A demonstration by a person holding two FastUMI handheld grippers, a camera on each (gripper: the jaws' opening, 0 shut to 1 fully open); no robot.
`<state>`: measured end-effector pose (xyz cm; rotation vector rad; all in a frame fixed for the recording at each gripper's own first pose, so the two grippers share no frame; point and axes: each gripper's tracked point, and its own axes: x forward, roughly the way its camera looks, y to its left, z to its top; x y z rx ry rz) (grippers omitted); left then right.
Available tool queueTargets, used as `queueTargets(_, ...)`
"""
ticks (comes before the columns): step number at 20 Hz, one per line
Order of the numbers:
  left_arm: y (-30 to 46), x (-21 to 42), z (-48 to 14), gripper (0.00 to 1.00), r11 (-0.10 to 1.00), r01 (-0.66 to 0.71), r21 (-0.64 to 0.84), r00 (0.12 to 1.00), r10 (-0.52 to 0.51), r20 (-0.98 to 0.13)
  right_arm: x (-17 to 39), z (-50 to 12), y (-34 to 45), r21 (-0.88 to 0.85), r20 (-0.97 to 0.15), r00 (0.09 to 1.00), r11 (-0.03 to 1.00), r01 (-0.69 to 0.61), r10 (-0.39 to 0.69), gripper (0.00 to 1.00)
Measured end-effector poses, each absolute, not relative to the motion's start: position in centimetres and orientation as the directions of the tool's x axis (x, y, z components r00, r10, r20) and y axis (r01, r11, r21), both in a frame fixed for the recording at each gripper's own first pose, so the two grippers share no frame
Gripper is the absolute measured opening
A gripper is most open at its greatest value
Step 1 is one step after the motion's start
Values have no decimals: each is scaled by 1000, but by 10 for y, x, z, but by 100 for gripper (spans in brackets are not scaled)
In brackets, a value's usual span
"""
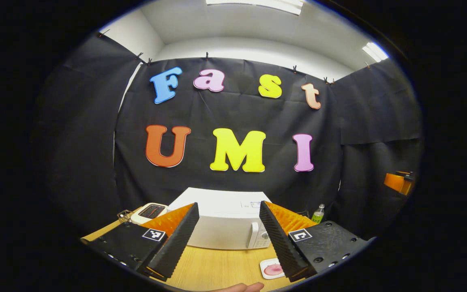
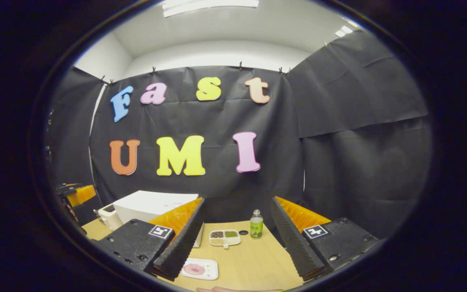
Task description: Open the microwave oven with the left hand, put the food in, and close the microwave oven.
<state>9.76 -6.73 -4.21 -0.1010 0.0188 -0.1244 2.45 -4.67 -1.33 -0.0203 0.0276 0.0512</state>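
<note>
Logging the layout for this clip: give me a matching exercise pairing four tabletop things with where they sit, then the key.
Things:
1. microwave oven
2. green bottle
3. white plate with the pink food
4. toaster

Places:
A. near table edge, in front of the microwave
B. far side, door shut, between the left gripper's open fingers
C. at the microwave's left side in the left gripper view
D. upright beside the compartment tray, between the right gripper's fingers

Pairs: 1-B, 2-D, 3-A, 4-C

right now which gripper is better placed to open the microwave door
Left. In the left gripper view the open left gripper frames the closed microwave, facing its door. In the right gripper view the open right gripper frames the bottle and compartment dish, with the microwave off to its left.
</note>
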Motion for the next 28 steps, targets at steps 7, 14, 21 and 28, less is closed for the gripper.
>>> queueTargets(7, -109, 153, -120, 94, 980, 154, -129, 982, -166, -92, 9, -6, -43, 12, 13, 992, 992, -124, 124, 95)
queueTargets(14, -162, 209, -199, 95, 980, 183, -82, 967, -195, -166, -11, 3, -50, -31, 67, 988, 990, -137, 139, 100)
queueTargets(21, -191, 271, -261, 95, 983, 163, -82, 966, -176, -192, -14, -25, -55, 27, 4, 974, 973, -227, 227, 100)
queueTargets(28, -187, 292, -283, 92, 993, 112, -47, 979, -118, -166, 1, -33, -79, 38, 43, 983, 983, -181, 179, 95)
